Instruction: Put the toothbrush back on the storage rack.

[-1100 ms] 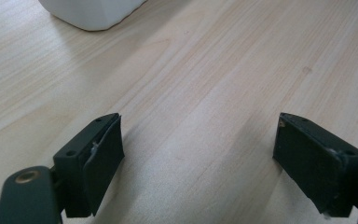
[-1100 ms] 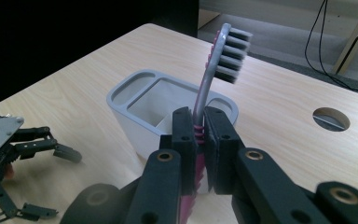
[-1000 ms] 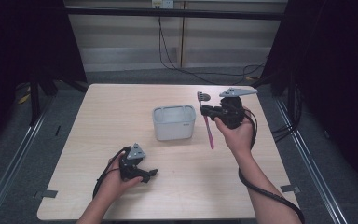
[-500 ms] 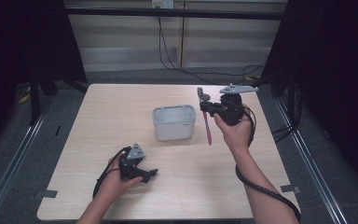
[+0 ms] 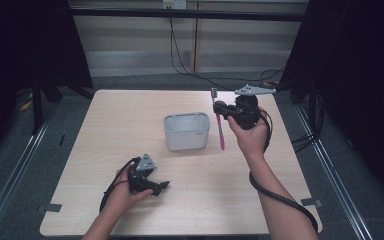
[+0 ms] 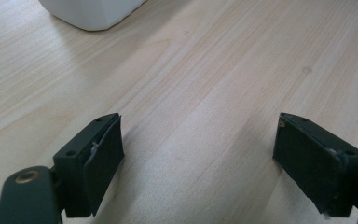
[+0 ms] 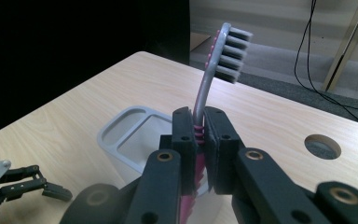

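My right gripper (image 5: 220, 111) is shut on the neck of a pink and grey toothbrush (image 5: 219, 127), held in the air just right of a pale rectangular cup (image 5: 186, 131) at the table's middle. In the right gripper view the pads (image 7: 184, 135) clamp the toothbrush (image 7: 223, 51) with its bristle head upward, and the cup (image 7: 126, 135) stands below and behind. The handle hangs down past the cup's right side. My left gripper (image 5: 162, 187) rests on the table at the front left, open, with bare wood between its jaws (image 6: 198, 140).
The wooden table (image 5: 130, 115) has a round hole (image 7: 322, 146) near its far right corner. A corner of the cup (image 6: 93, 11) shows ahead of the left gripper. Dark curtains and floor rails surround the table. The right gripper's cable trails along the forearm.
My right hand has raised the toothbrush slightly, so its handle tip hangs a little higher beside the cup. The left hand has stayed put.
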The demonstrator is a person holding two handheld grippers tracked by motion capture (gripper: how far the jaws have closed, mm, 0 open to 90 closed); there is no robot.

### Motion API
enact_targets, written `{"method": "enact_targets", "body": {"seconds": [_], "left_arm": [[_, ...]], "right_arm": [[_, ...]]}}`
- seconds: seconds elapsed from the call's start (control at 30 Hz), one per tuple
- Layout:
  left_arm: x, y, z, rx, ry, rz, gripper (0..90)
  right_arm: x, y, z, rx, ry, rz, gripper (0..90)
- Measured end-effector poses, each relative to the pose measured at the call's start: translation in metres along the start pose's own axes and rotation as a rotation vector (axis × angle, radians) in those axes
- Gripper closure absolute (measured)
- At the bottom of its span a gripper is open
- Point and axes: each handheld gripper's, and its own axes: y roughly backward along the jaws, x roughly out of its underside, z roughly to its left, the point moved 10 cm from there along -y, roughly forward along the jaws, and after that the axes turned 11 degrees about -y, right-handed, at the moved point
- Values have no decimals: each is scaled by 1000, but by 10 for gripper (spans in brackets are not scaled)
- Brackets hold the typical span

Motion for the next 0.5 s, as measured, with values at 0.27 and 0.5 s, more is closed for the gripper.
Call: {"method": "enact_targets", "body": {"seconds": [0.27, 0.5], "left_arm": [[0, 0, 0, -2, 0, 0, 154], [0, 0, 0, 0, 0, 1, 154]], "right_arm": [[-8, -5, 3, -4, 2, -22, 832], [-14, -9, 4, -8, -4, -43, 832]]}}
